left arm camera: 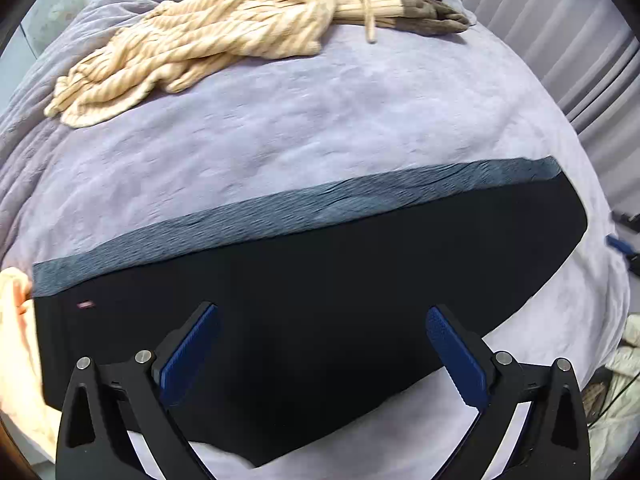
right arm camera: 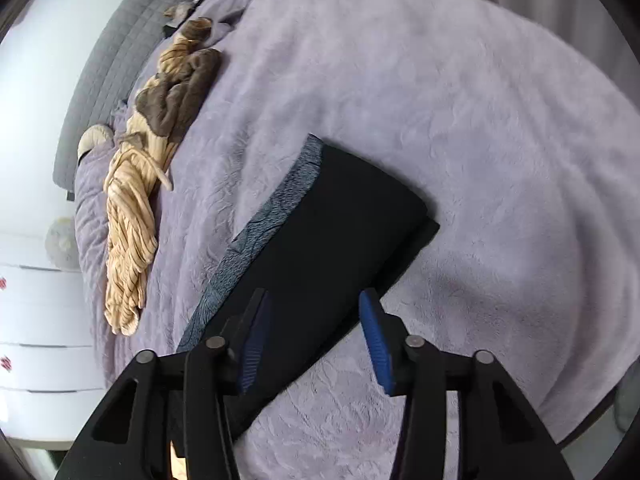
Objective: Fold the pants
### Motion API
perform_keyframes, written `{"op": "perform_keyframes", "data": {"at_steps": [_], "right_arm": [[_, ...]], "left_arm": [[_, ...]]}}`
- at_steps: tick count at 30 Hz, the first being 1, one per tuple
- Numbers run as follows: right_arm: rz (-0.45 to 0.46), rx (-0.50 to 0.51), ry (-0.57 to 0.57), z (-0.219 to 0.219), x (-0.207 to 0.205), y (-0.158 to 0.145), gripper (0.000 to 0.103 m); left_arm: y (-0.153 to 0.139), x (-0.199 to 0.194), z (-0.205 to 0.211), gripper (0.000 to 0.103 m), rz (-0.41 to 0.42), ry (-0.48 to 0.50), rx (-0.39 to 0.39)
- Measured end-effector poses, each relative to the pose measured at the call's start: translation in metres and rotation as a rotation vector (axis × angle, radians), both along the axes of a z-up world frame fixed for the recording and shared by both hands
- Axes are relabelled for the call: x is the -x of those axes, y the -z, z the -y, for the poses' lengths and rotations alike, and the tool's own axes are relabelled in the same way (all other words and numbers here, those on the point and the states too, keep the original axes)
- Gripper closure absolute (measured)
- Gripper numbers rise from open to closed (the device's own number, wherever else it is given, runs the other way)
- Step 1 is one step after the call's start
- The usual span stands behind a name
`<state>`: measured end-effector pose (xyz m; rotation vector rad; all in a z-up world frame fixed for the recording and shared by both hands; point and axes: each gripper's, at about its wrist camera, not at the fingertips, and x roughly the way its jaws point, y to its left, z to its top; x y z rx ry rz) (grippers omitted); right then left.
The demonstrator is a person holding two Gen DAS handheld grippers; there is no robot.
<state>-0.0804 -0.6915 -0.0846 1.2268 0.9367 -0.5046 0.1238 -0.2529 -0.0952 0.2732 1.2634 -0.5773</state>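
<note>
Black pants [left arm camera: 320, 292] with a heathered grey waistband [left arm camera: 304, 206] lie folded flat on the lavender bed cover. My left gripper [left arm camera: 322, 346] is open just above the black cloth, holding nothing. The pants also show in the right wrist view [right arm camera: 336, 248] as a compact folded rectangle, waistband [right arm camera: 264, 232] along its left side. My right gripper [right arm camera: 316, 336] is open over the near end of the pants and holds nothing.
A crumpled beige-and-brown striped garment [left arm camera: 224, 36] lies at the far side of the bed [left arm camera: 360, 112]; it also shows in the right wrist view [right arm camera: 136, 216]. Grey curtains [left arm camera: 560, 40] hang at the right. A grey headboard [right arm camera: 104, 80] and white drawers [right arm camera: 36, 320] stand left.
</note>
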Motion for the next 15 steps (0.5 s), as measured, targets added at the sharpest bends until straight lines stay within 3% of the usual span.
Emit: {"op": "perform_keyframes", "data": {"at_steps": [5,8,9,11,15], "right_arm": [[-0.019,-0.088,-0.007,0.028,-0.008,0.058,0.060],[-0.005,-0.145,-0.080,0.034,-0.013,0.070,0.091],[0.009,-0.127,-0.111,0.034,-0.011,0.065,0.094],[-0.009,-0.089,-0.156,0.033,-0.006,0.062,0.095],[-0.031,-0.152,-0.143,0.030,0.014,0.091,0.095]], "left_arm": [[0.020,0.004,0.063,0.000,-0.013,-0.023,-0.048],[0.040,0.008,0.102,0.000,-0.017,-0.040,-0.099],[0.045,0.010,0.107,0.000,-0.018,-0.043,-0.116],[0.060,0.016,0.115,0.000,-0.031,-0.046,-0.154],[0.079,0.021,0.113,0.000,-0.061,-0.070,-0.164]]}}
